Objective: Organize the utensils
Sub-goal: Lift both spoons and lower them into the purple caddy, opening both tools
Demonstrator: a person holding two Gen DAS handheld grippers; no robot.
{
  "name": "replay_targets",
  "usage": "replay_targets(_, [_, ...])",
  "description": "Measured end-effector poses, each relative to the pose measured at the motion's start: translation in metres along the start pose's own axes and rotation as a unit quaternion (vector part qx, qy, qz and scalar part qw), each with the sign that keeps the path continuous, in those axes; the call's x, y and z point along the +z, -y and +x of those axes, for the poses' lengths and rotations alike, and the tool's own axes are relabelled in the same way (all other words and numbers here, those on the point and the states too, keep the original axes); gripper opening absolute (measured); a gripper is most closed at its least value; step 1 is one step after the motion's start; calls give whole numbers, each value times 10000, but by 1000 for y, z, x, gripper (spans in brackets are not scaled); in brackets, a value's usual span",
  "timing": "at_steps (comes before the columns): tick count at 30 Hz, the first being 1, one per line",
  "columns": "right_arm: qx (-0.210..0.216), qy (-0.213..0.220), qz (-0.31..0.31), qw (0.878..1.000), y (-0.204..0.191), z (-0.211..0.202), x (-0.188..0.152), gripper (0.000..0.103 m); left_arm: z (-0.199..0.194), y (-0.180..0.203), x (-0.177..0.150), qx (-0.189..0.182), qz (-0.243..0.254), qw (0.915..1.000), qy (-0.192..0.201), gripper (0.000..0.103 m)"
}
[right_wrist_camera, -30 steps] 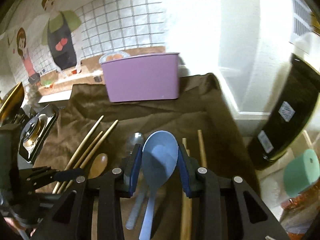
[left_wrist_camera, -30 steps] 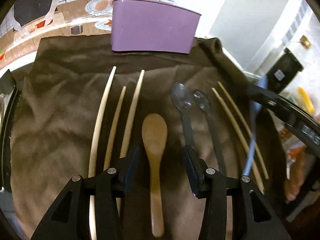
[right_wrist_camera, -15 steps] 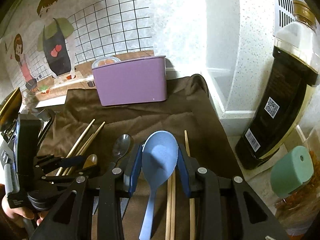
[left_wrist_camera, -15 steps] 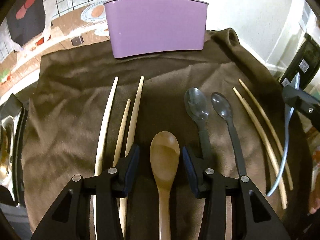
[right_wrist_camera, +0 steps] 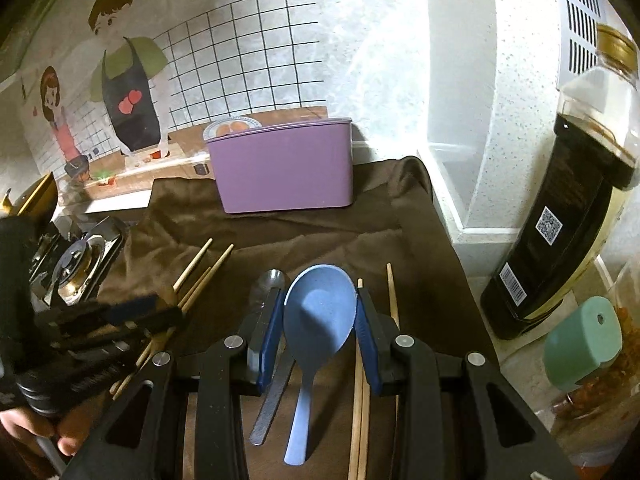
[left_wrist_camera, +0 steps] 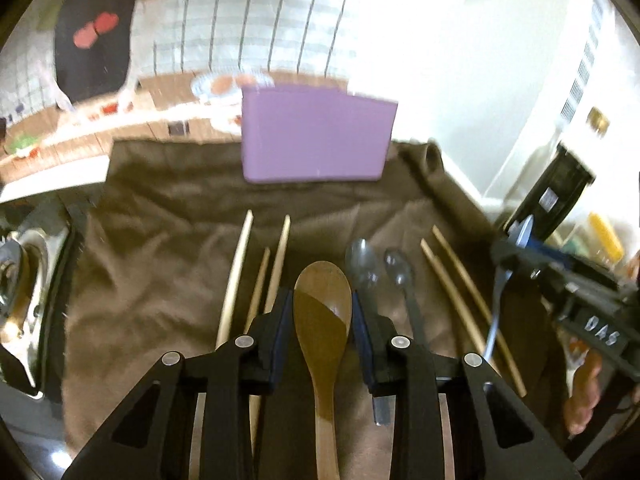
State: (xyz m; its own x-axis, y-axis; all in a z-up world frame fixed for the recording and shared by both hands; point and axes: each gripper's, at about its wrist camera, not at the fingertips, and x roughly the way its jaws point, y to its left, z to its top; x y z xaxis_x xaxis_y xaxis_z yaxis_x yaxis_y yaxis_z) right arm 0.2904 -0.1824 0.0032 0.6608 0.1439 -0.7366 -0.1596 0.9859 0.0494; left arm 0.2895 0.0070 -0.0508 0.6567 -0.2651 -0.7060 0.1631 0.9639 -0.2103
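Utensils lie in a row on the brown cloth: five chopsticks, two grey spoons. The left gripper, its jaws just closing, pinches one wooden spoon by the bowl. The right gripper clamps one blue spoon. One purple bin stands behind.

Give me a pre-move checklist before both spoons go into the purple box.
1. Left tool closed on the wooden spoon: ok; its jaws have just been closing, pads at the bowl's edges.
2. Right tool closed on the blue spoon: ok.
3. Purple box upright on the brown cloth: ok.
4. Room inside the box: cannot tell, interior hidden.
5. Path to the box free of things standing on the cloth: ok.
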Motion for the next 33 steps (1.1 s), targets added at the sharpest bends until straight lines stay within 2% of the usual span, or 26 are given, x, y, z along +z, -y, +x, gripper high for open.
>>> replay_targets(3, [-53, 99, -112, 9999, -7, -7, 7, 32, -16, 0, 8, 79, 5, 9994, 340, 31])
replay_targets(7, [-67, 350, -252, 9990, -17, -20, 31, 32, -44, -2, 40, 123, -3, 9955, 941, 31])
replay_targets(10, [-189, 820, -419, 9956, -24, -40, 72, 32, -64, -2, 87, 4, 21, 9906, 1369, 31])
replay_targets(12, [-256, 1230, -417, 9912, -26, -56, 113, 32, -76, -3, 124, -137, -111, 9852, 1705, 31])
replay_targets(15, [-287, 1653, -336, 9853, -25, -66, 161, 32, -86, -10, 179, -222, -425, 9732, 2247, 31])
replay_targets(18, [-216, 1927, -77, 9810, -16, -61, 204, 32, -74, -18, 209, -243, -627, 9683, 2407, 31])
replay_targets(20, [-219, 2006, 82, 9794, -8, -52, 221, 32, -61, -24, 224, -240, -741, 9639, 2547, 31])
replay_targets(23, [-275, 2030, 164, 9787, -2, -28, 235, 32, -40, -26, 237, -168, -686, 9543, 2905, 31])
replay_targets(27, [-334, 1923, 69, 9807, -4, 14, 237, 32, -10, -24, 239, 147, -539, 9401, 3364, 31])
replay_targets(28, [-330, 1894, 45, 9813, -6, 22, 239, 32, 1, -26, 239, 183, -566, 9404, 3348, 31])
replay_targets(31, [-361, 1812, -110, 9827, -13, 48, 236, 32, 39, -39, 240, 222, -746, 9512, 2986, 31])
replay_targets(33, [-491, 1837, -245, 9814, -18, 63, 236, 32, 55, -44, 239, 281, -772, 9523, 2940, 31])
